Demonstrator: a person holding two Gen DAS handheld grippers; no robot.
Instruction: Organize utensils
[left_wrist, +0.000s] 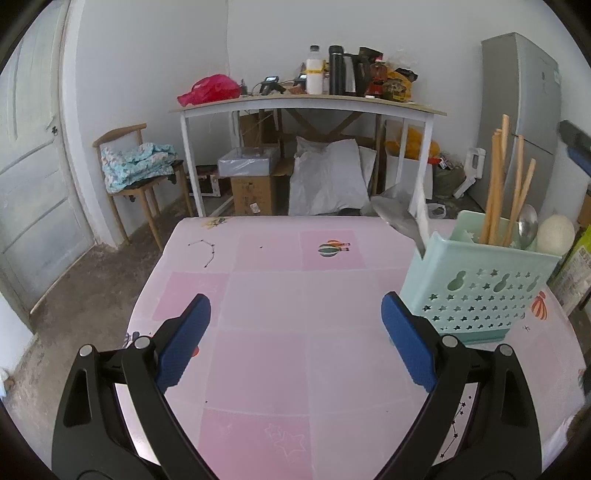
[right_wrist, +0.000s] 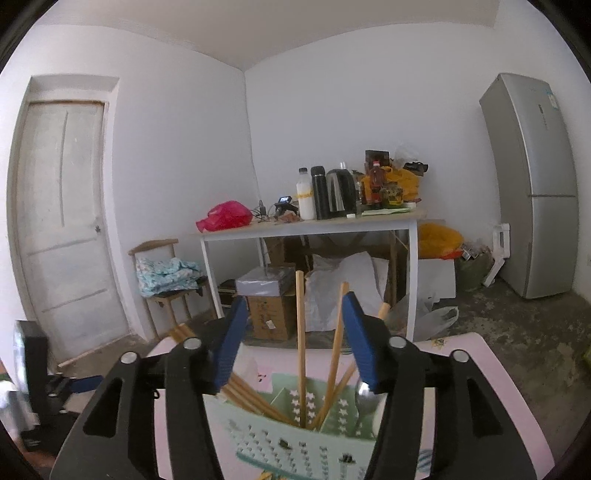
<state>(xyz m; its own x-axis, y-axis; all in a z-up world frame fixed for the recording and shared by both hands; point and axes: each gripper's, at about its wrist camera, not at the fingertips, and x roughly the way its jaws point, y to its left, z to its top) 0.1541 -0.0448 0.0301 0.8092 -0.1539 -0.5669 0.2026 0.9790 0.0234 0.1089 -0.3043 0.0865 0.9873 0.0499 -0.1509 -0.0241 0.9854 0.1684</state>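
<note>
Pink tablecloth (left_wrist: 280, 295) is framed by the left gripper (left_wrist: 295, 325), spread wide and empty. Right of its fingers, the mint utensil basket (left_wrist: 476, 291) is seen; wooden chopsticks (right_wrist: 301, 343) stand untouched between the parted right gripper (right_wrist: 293, 332).

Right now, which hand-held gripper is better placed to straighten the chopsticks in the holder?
The right hand-held gripper: it hangs open directly over the mint utensil holder, with chopsticks rising between its fingers. The left hand-held gripper is open over bare pink tablecloth, the holder off to its side.
</note>
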